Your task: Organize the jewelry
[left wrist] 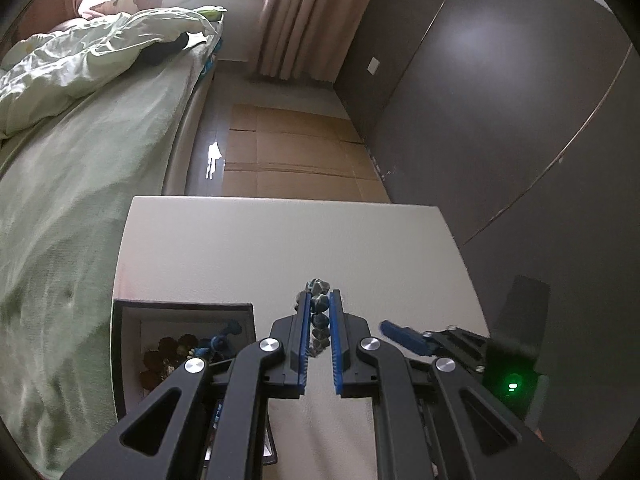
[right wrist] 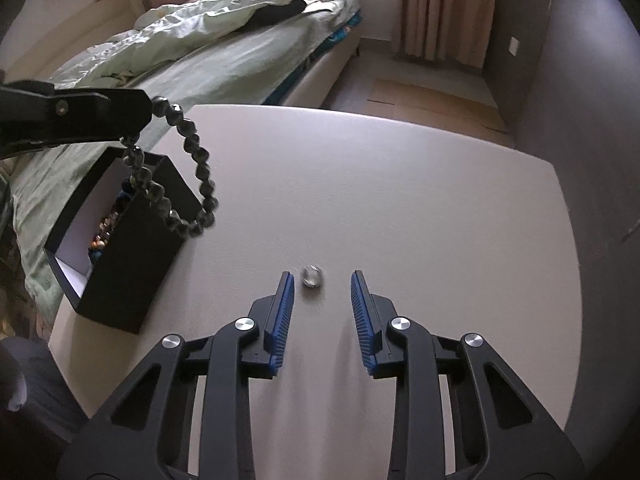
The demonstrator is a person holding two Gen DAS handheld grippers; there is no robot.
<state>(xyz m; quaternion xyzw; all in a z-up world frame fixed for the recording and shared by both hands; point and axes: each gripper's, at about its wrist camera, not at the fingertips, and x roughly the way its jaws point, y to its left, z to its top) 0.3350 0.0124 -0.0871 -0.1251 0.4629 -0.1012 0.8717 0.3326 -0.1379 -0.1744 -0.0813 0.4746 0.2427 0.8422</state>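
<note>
My left gripper (left wrist: 319,300) is shut on a dark beaded bracelet (left wrist: 320,312). In the right wrist view the left gripper (right wrist: 138,120) holds the bracelet (right wrist: 198,184) in the air, hanging beside the black jewelry box (right wrist: 132,264). The box (left wrist: 120,344) is open with a white lining and holds several pieces of jewelry. My right gripper (right wrist: 322,280) is open, low over the white table (right wrist: 400,200). A small silver ring (right wrist: 312,276) lies on the table between its fingertips. The right gripper's blue finger (left wrist: 404,338) shows at the right of the left wrist view.
A bed with green bedding (right wrist: 192,60) runs along the table's left side. A dark wall or wardrobe (left wrist: 500,120) stands to the right. Cardboard (left wrist: 300,152) covers the floor beyond the table, with curtains (left wrist: 304,16) behind.
</note>
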